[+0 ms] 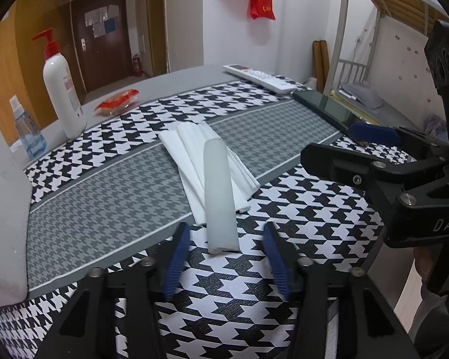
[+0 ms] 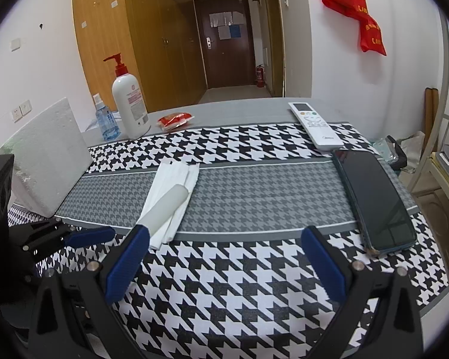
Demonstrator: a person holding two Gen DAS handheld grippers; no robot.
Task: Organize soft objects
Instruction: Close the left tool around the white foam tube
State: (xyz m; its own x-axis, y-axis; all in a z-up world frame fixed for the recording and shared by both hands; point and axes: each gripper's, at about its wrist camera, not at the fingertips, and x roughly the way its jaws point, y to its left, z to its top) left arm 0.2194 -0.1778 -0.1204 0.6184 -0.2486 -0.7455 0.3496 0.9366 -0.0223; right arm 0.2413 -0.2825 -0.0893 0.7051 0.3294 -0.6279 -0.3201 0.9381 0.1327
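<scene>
Two blue-padded fingers of the left gripper stand apart on either side of the near end of a frosted soft tube, the pads not touching it; the jaws are lined up to pinch that end, I reckon. The tube lies lengthwise across a stack of folded white cloths, its near end poking off them onto the houndstooth tablecloth, which leaves that end free to grab. The right gripper hangs with its jaws wide and nothing between them, the tube lying off to its left, just past its left finger. A phone lies to its right.
</scene>
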